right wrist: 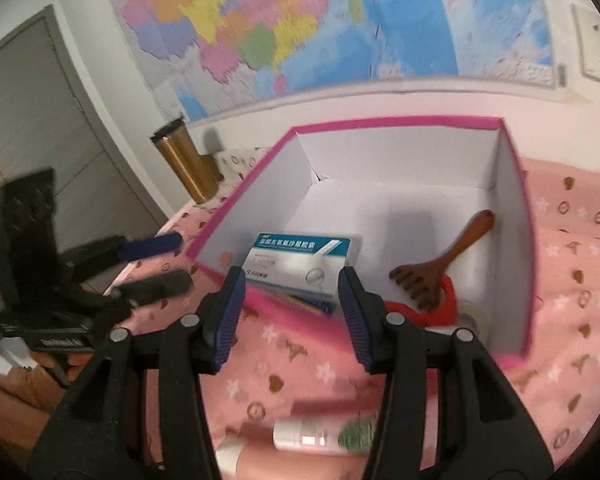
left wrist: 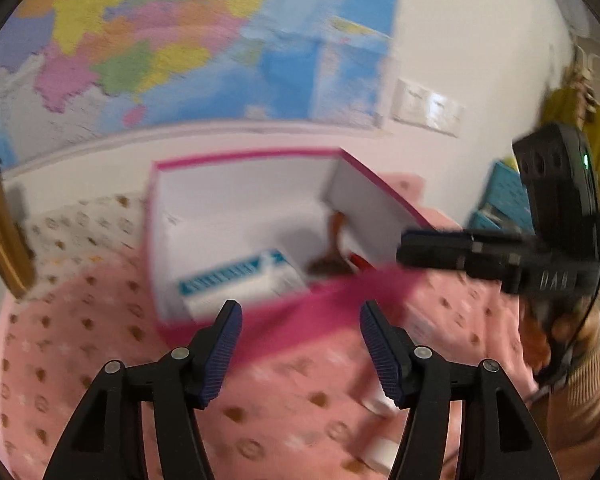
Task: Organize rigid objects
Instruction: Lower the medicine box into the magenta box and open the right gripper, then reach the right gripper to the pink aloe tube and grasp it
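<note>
A pink-rimmed white box (left wrist: 236, 184) (right wrist: 512, 208) stands open on a pink patterned cloth. Inside lie a white and teal medicine carton (left wrist: 240, 280) (right wrist: 296, 260), a brown wooden rake-shaped massager (right wrist: 436, 272) (left wrist: 332, 256) and a red item (right wrist: 440, 308) under it. My left gripper (left wrist: 300, 316) is open and empty, just in front of the box's near wall. My right gripper (right wrist: 292, 284) is open and empty at the box's near wall; it shows from the side in the left wrist view (left wrist: 440, 254). The left gripper shows in the right wrist view (right wrist: 156, 264), left of the box.
A pink and white tube (right wrist: 300, 432) lies on the cloth (right wrist: 580, 320) in front of the box, with another pale bottle (right wrist: 236, 456) beside it. A gold tumbler (right wrist: 184, 160) (left wrist: 0, 236) stands at the back left. A wall map (right wrist: 300, 20) hangs behind. Blue crates (left wrist: 500, 196) stand far right.
</note>
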Demonstrator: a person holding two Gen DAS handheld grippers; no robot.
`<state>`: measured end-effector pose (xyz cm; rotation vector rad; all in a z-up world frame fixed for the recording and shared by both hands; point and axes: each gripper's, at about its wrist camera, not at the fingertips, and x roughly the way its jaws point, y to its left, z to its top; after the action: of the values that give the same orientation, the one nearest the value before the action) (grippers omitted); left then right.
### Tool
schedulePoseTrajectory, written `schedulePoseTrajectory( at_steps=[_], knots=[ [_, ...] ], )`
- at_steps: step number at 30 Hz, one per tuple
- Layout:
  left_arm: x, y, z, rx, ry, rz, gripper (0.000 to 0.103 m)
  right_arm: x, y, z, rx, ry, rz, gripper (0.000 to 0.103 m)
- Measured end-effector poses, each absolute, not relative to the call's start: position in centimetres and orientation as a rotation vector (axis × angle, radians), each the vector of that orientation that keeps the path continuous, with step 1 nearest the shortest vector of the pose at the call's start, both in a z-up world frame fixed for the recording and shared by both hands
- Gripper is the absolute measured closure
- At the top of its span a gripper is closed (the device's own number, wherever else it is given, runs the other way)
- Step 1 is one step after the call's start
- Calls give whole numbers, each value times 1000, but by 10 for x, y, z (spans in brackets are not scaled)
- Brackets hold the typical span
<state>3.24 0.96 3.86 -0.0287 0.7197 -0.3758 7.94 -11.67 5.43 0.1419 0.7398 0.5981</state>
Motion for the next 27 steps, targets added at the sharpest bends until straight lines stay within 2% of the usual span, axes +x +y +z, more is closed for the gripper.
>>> schedulePoseTrajectory(
  at_steps=[4, 13, 27],
  knots=[
    [23, -11, 16, -31, 793, -451, 41, 56, -136, 49, 134, 741, 563, 52],
    [20, -37, -30, -98, 965, -528, 41, 47, -187, -30, 248, 915, 366, 52],
    [21, -53, -46, -154, 1056, -563, 59, 62, -196, -56, 251, 934, 332, 52]
  ],
)
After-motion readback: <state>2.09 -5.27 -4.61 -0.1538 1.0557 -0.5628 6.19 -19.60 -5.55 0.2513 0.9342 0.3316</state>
